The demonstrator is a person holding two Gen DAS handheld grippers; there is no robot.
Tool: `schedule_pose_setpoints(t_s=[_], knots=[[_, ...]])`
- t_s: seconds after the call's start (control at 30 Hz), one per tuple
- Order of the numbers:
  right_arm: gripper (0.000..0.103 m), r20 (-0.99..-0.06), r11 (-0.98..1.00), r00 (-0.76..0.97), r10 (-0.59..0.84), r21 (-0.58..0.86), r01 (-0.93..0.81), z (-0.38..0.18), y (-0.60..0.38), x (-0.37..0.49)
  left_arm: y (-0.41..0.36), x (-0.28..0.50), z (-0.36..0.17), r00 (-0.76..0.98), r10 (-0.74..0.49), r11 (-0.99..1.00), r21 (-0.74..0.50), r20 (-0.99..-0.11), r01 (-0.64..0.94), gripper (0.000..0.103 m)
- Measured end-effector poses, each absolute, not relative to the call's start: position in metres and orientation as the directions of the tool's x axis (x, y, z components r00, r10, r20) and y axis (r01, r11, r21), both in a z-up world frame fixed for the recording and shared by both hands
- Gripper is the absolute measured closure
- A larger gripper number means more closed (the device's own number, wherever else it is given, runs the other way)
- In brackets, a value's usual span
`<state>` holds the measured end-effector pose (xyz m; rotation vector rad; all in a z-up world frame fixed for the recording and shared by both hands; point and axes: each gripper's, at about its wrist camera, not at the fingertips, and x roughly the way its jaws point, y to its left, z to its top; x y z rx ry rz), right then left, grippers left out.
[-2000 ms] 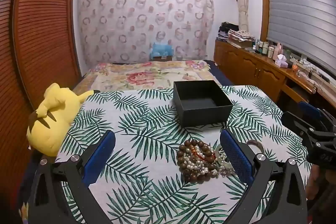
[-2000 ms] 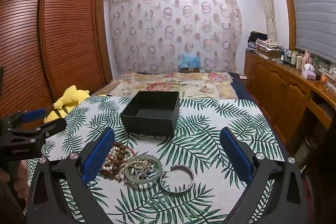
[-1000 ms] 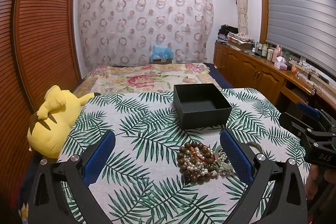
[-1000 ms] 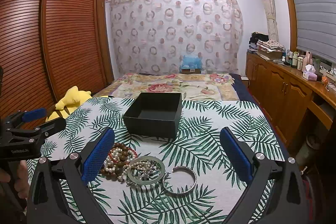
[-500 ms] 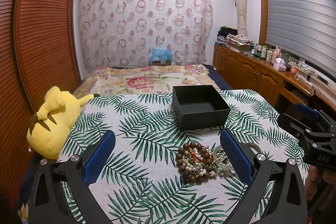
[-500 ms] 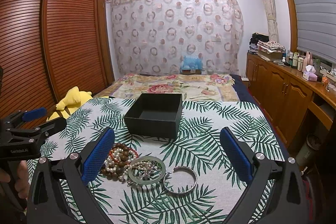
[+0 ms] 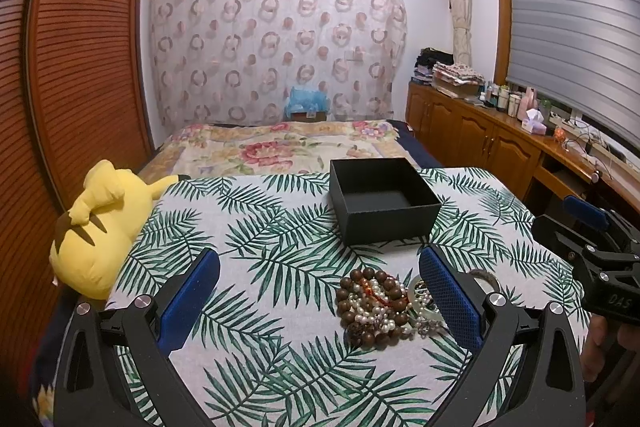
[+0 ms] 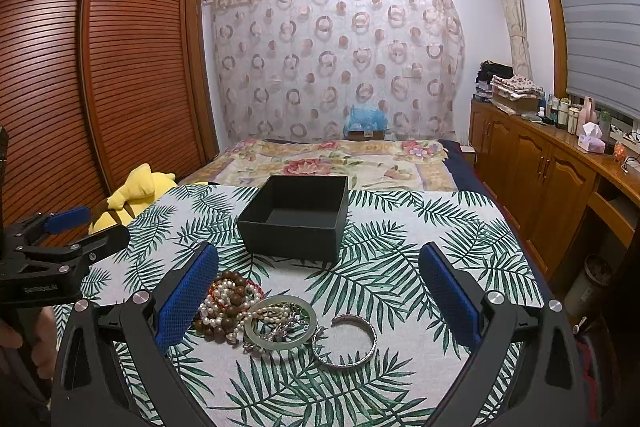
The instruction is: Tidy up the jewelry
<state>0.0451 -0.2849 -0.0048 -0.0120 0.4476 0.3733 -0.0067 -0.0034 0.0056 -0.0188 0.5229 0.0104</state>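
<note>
Both my claws spread wide over the leaf-print cloth, holding nothing.

From the left: a yellow plush toy (image 7: 96,227) at the table edge, then my left claw (image 7: 320,295), the bead and pearl heap (image 8: 228,303), a green bangle (image 8: 280,323) and a silver bracelet (image 8: 346,341) under my right claw (image 8: 320,291). The black box (image 8: 296,219) sits open just beyond the heap.

Left gripper (image 7: 320,291) held level, jaws spread wide, nothing between its blue pads (image 7: 191,294). Right gripper (image 8: 320,287) alongside, likewise wide apart and empty-handed.
</note>
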Motion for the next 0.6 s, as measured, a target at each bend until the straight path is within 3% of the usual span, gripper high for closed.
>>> schedule_pose_setpoints(t_s=[0.6], knots=[[0.002, -0.421, 0.931, 0.835, 0.353, 0.070, -0.358, -0.0044, -0.2816, 0.0421, -0.0028, -0.0060, 0.0046, 0.866, 0.004, 1.000, -0.018, -0.501, -0.015, 0.006]])
